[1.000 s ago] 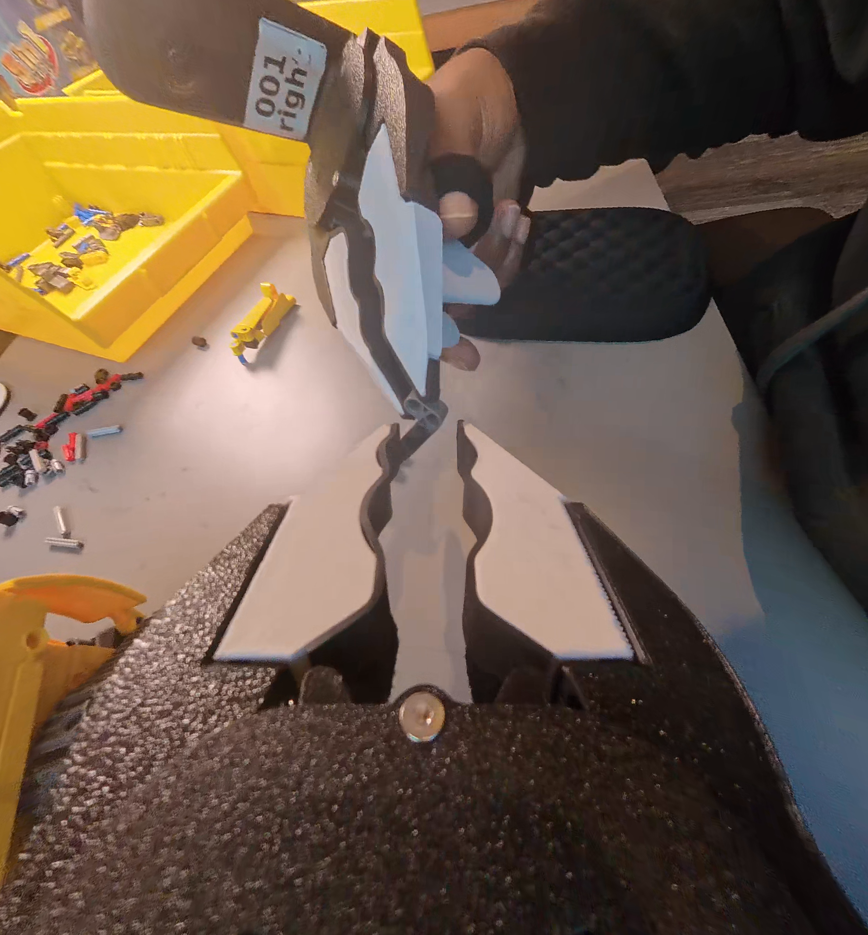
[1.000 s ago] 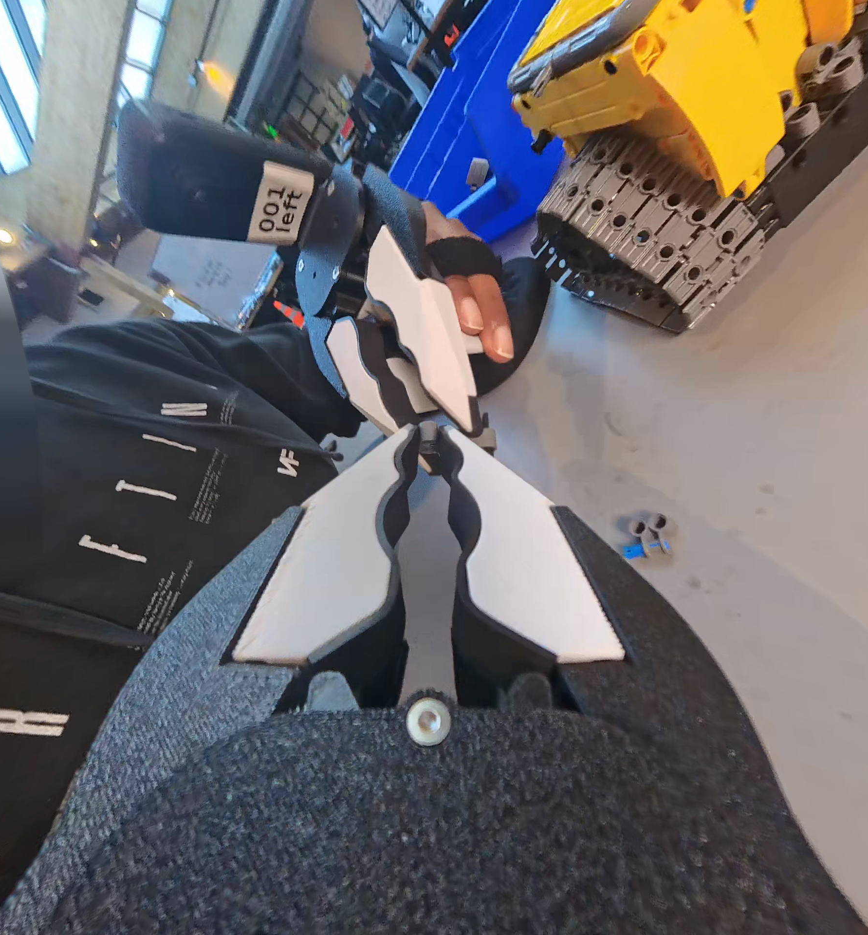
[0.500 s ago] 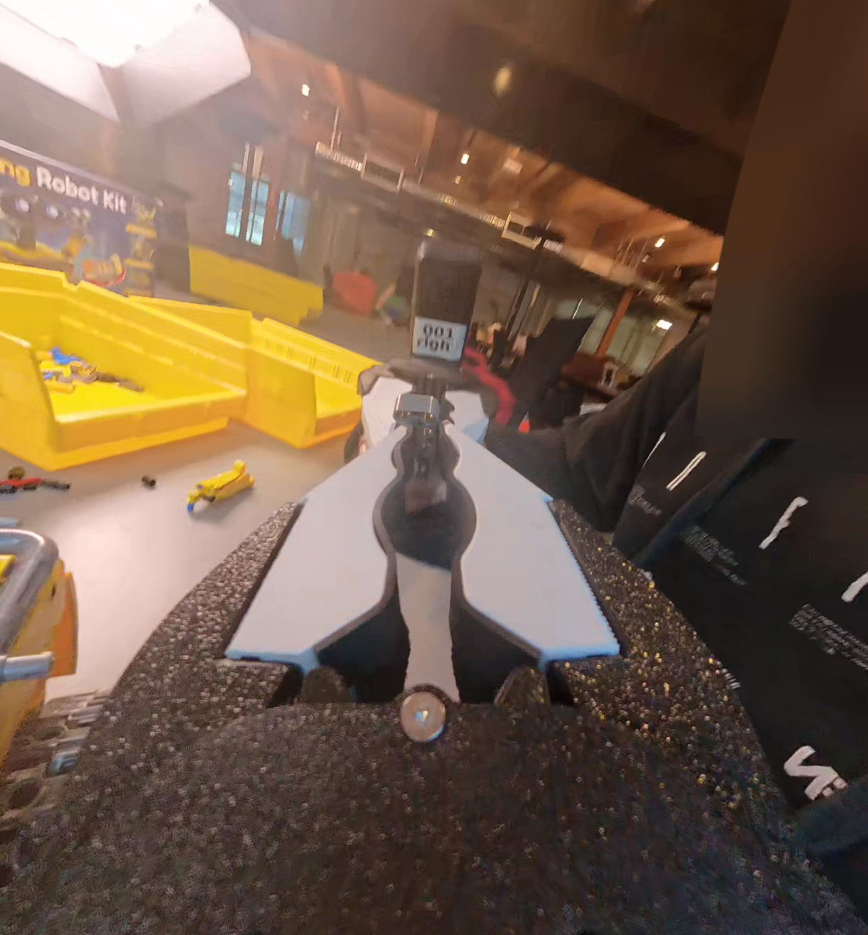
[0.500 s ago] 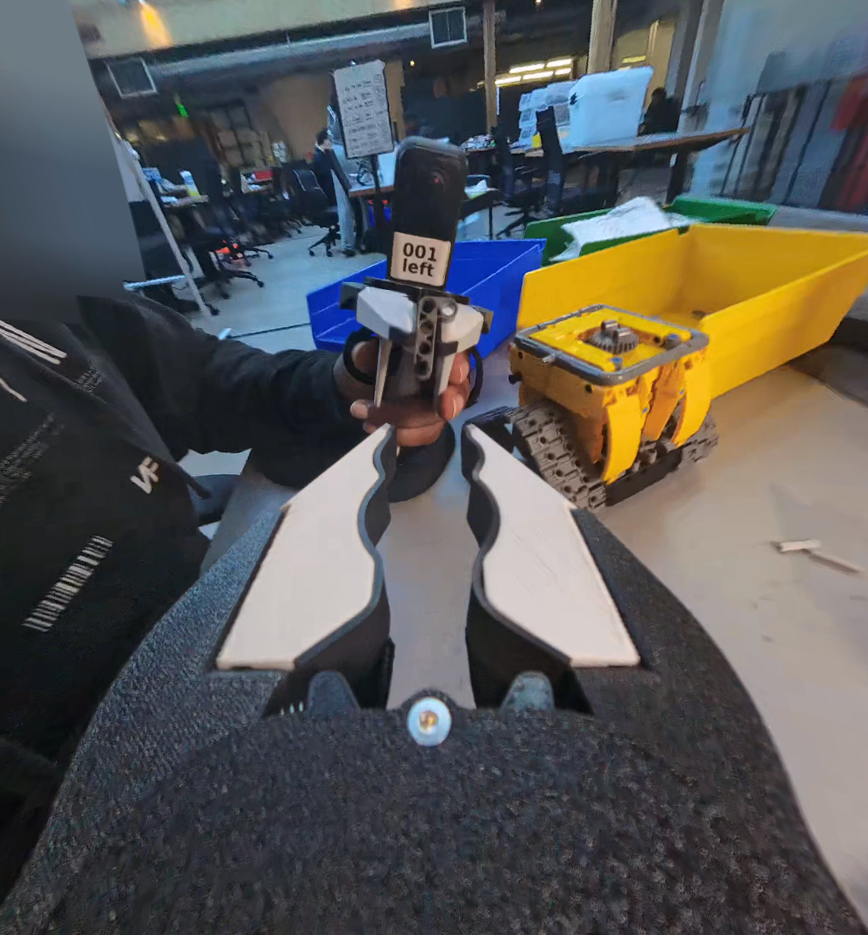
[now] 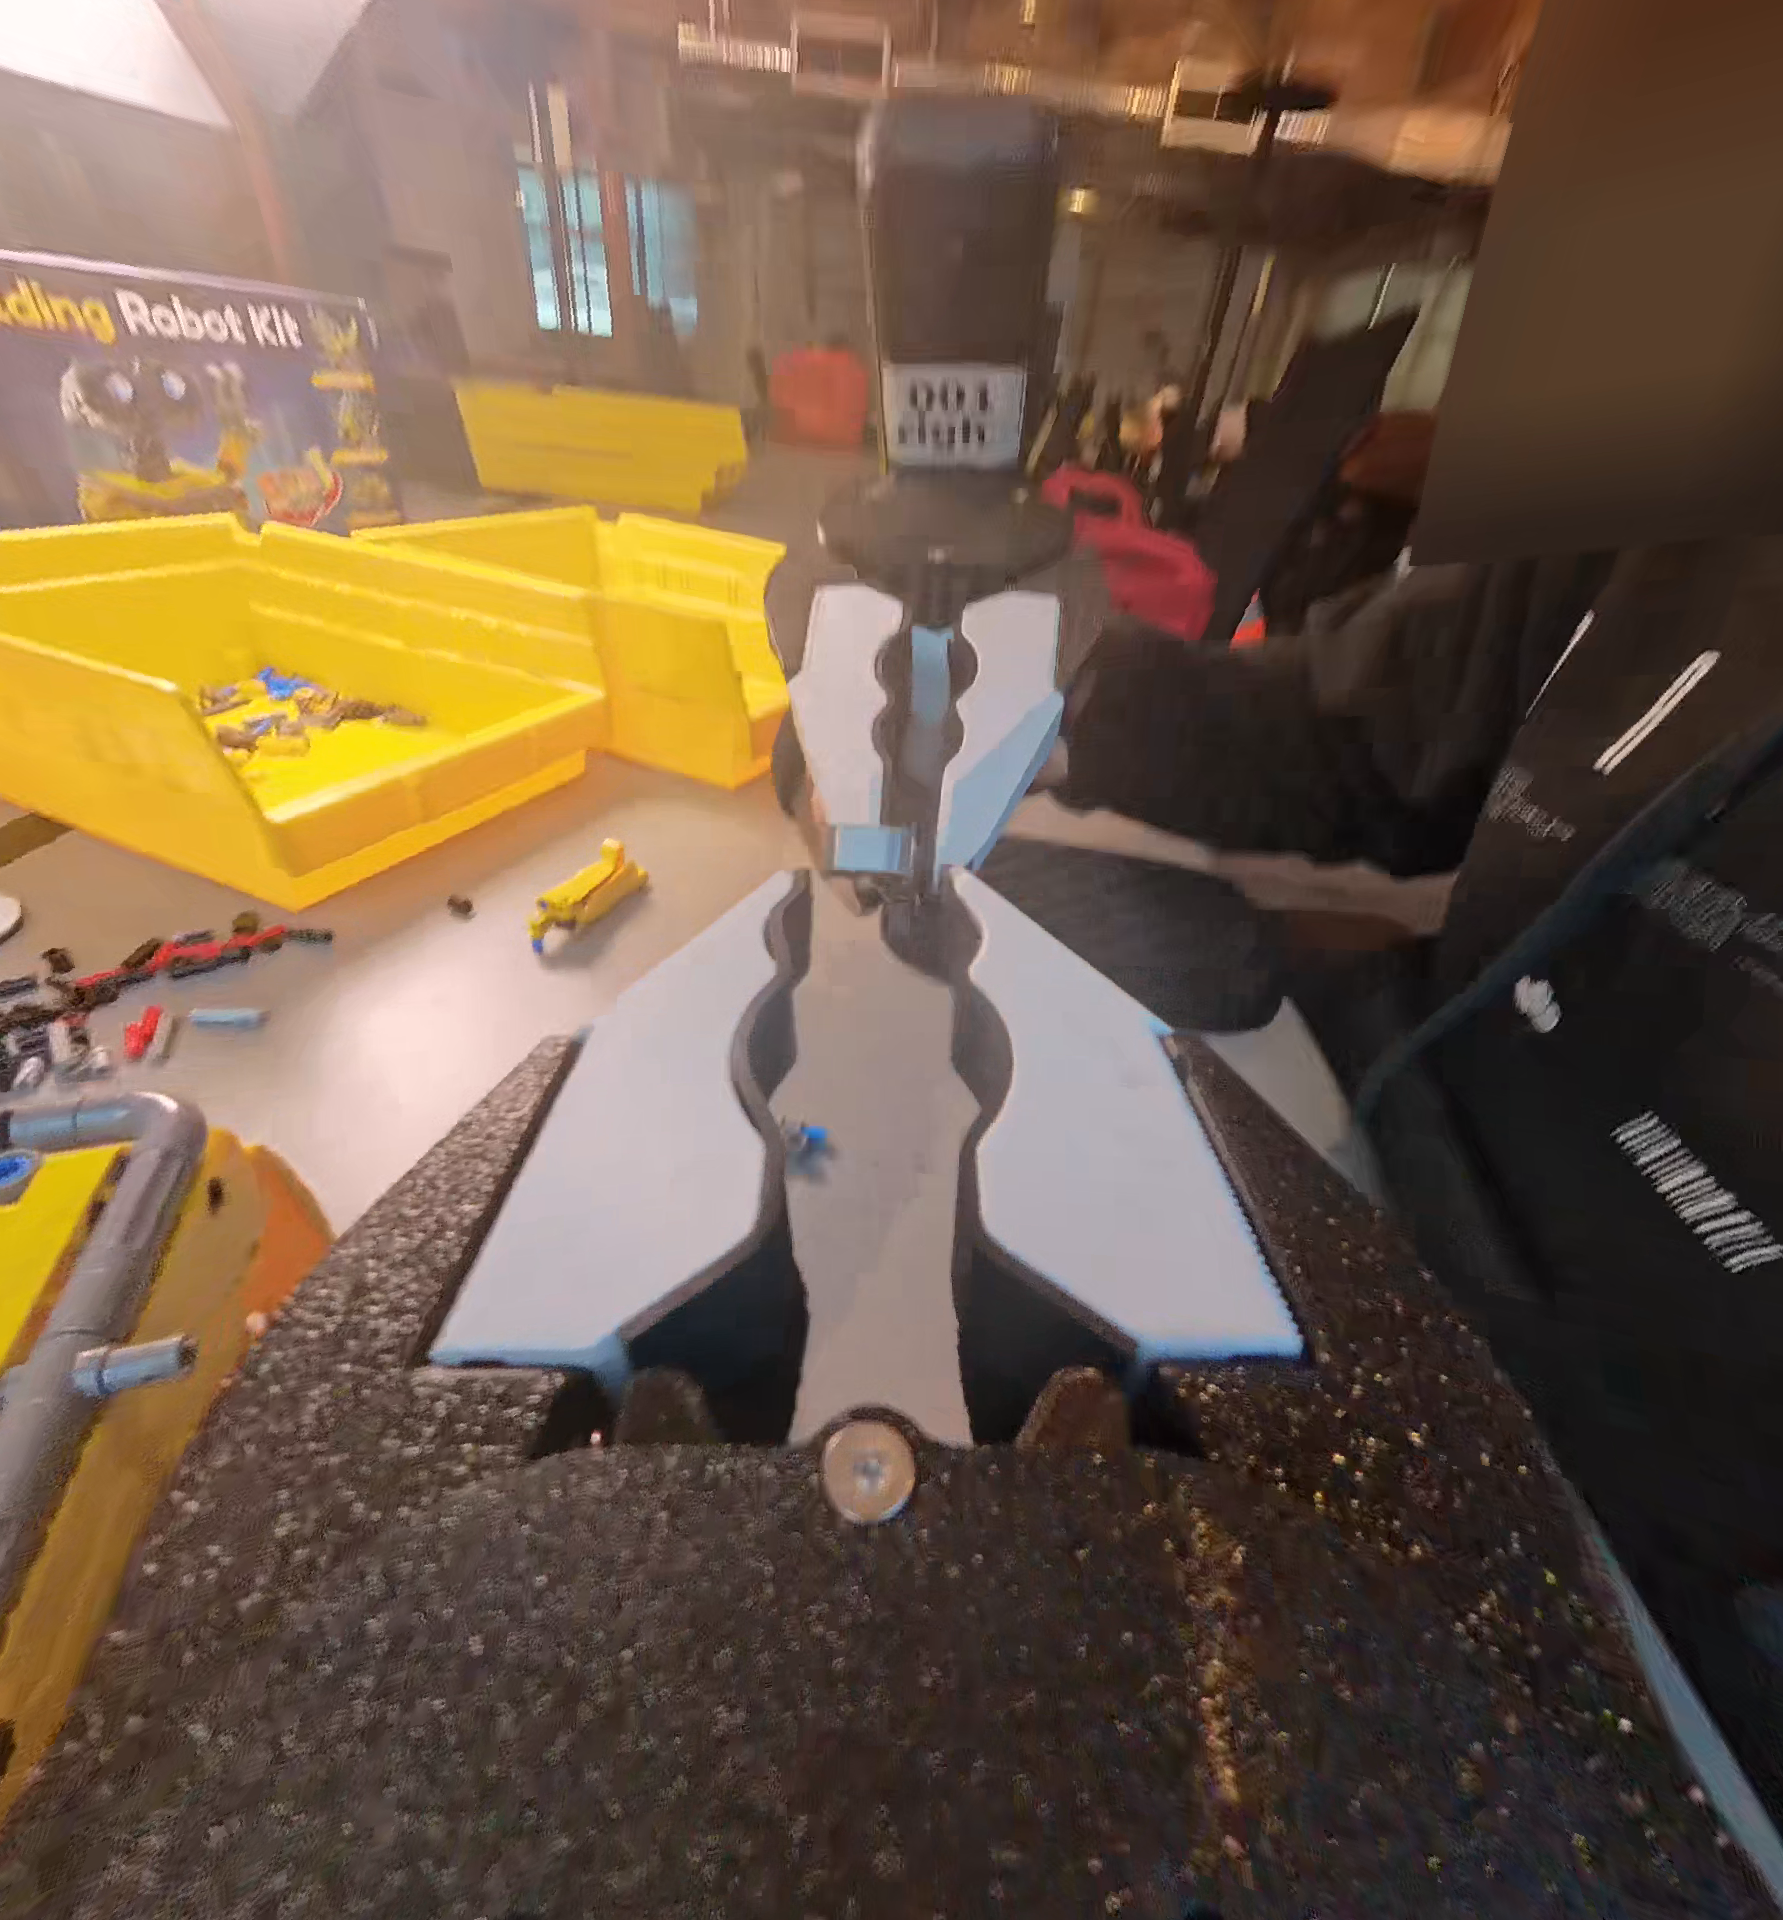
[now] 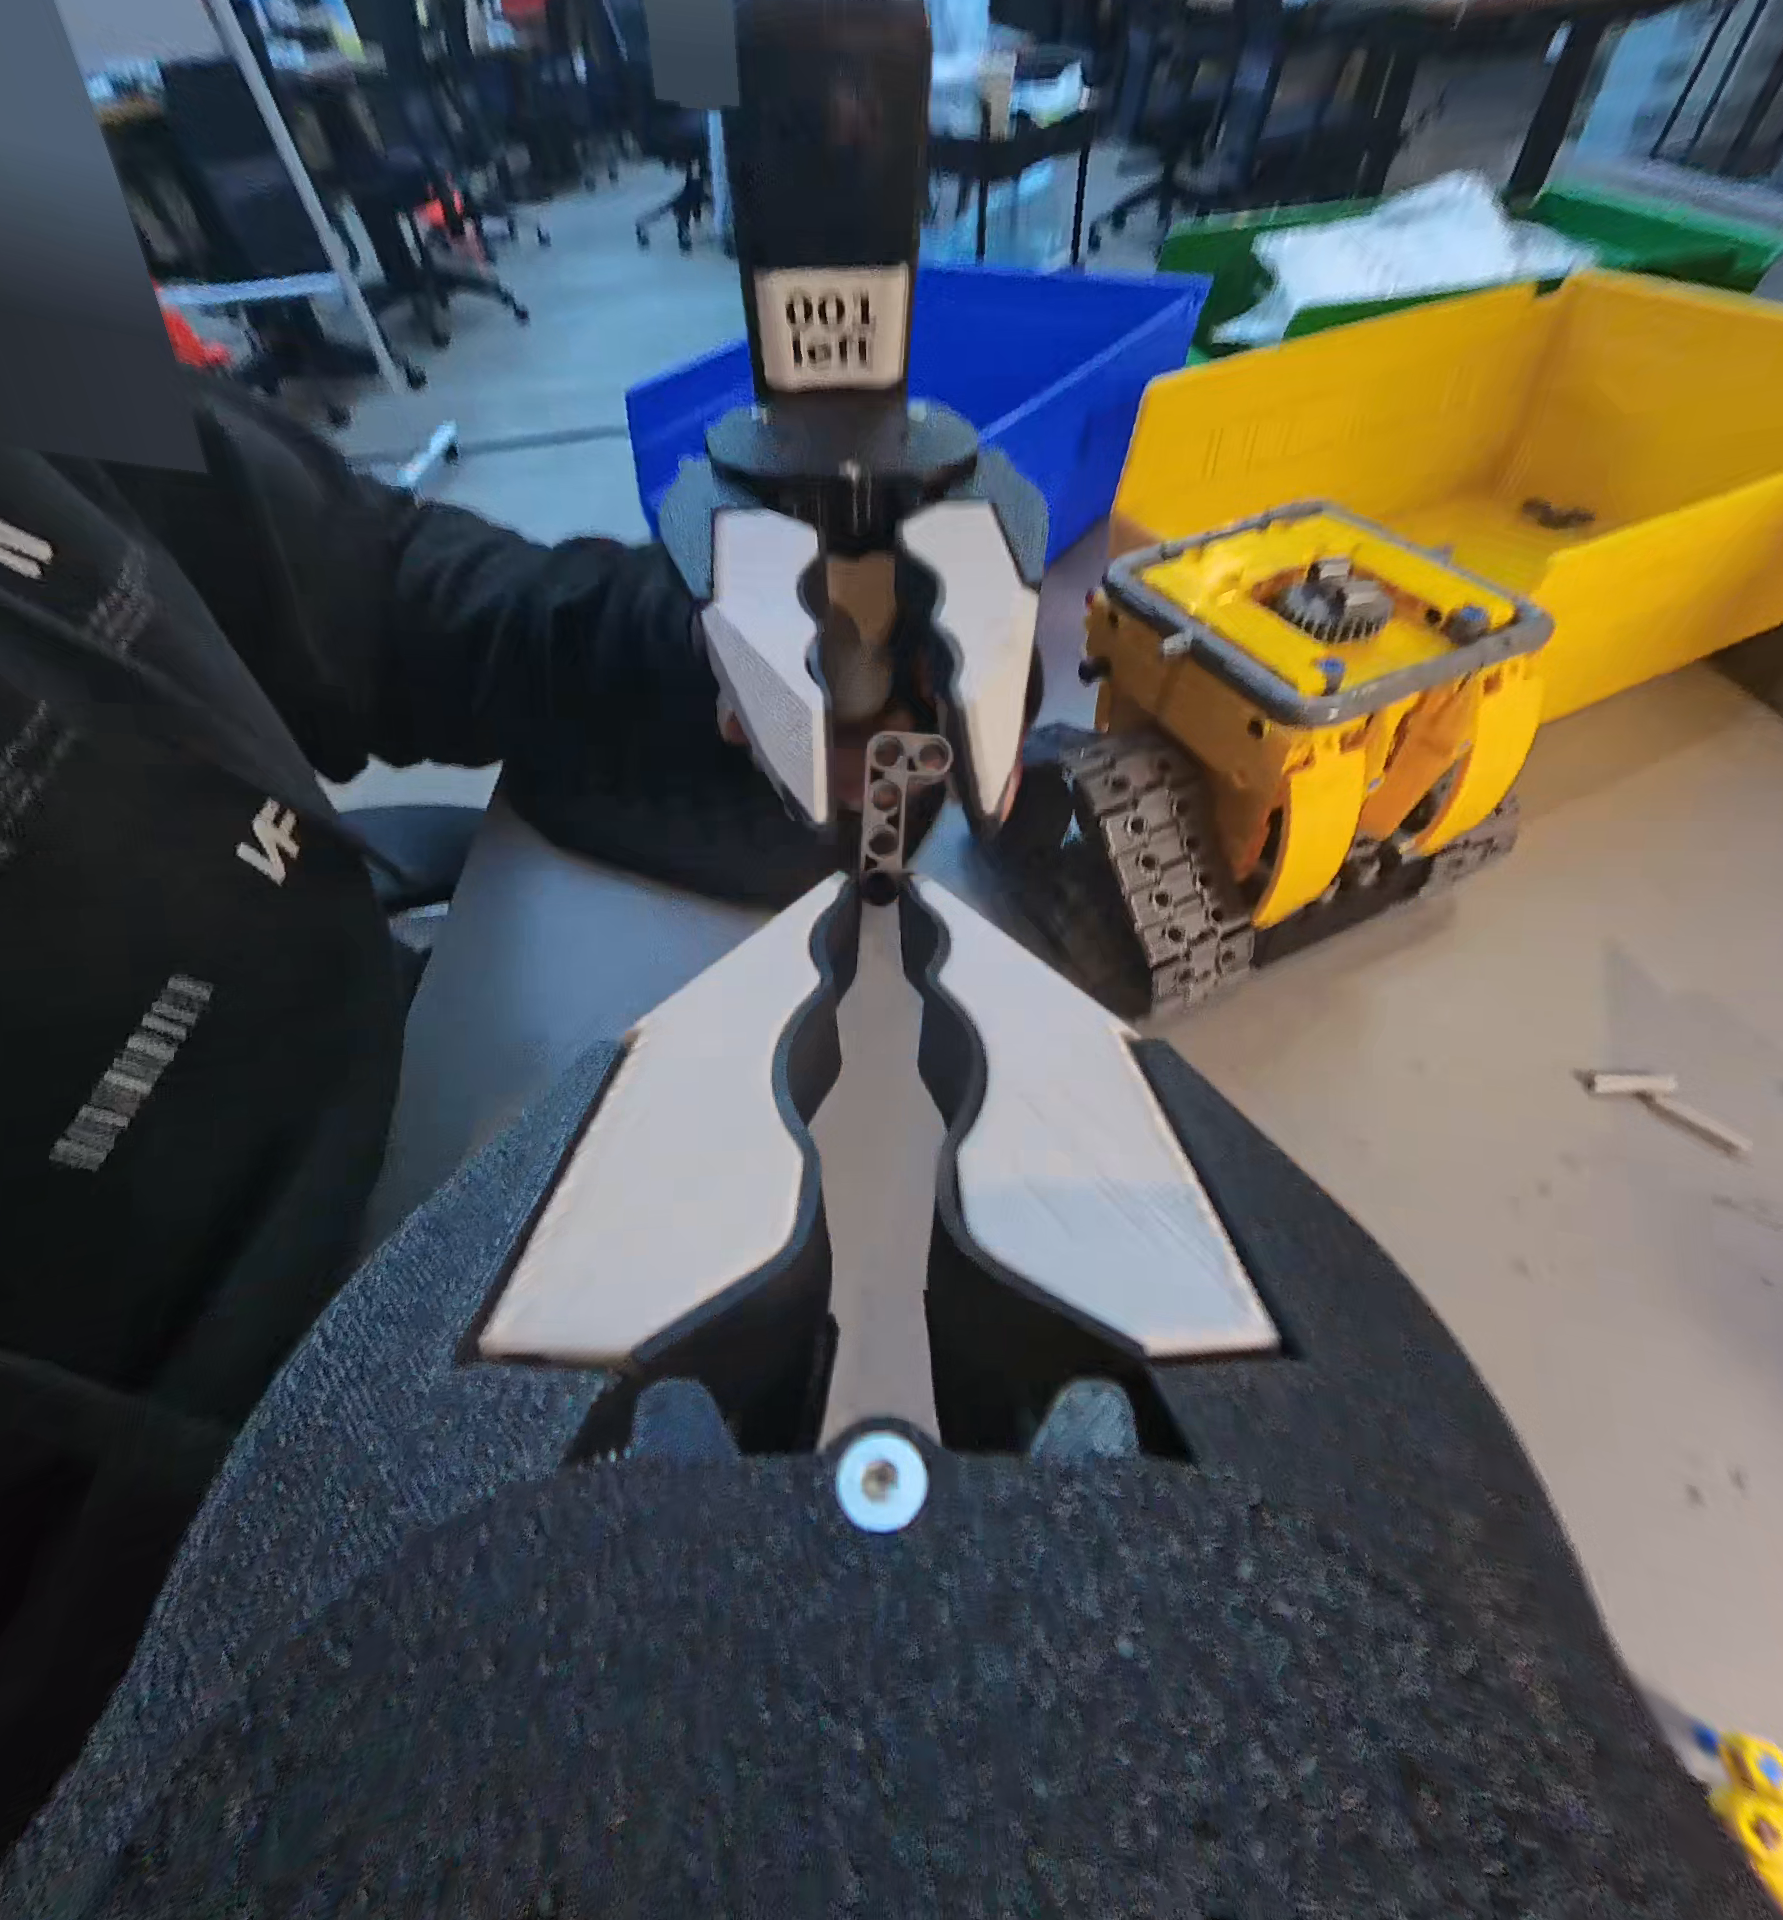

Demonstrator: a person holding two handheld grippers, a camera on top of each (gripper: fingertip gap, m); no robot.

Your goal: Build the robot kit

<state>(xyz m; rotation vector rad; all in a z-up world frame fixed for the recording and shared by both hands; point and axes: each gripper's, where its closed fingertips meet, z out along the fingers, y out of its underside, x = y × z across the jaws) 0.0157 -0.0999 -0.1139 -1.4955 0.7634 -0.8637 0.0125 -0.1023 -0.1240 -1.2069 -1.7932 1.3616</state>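
A grey L-shaped beam with holes [image 6: 887, 805] stands upright in the air above the grey table [image 6: 1386, 1195]. My right gripper [image 6: 880, 888] is shut on its lower end. My left gripper [image 6: 902, 816] faces it, open, with one finger on each side of the beam's upper end; whether they touch it I cannot tell. In the left wrist view my left gripper [image 5: 879, 883] is open, and the beam [image 5: 866, 844] shows blurred just beyond its tips, held by the right gripper [image 5: 902, 868]. Each gripper is held by a hand in a black sleeve.
A yellow tracked model [image 6: 1313, 727] stands right of the grippers, also at the left edge [image 5: 35, 1247]. Behind it are a yellow bin [image 6: 1593, 468] and a blue bin [image 6: 1053, 353]. A yellow bin with parts [image 5: 274, 727], loose small parts [image 5: 87, 997], a small yellow piece [image 5: 586, 888]. My left and right fingertips are right by each other.
Half a second ago my left gripper was shut on the beam and my right was open. Now my right is shut on its lower end and my left has opened.
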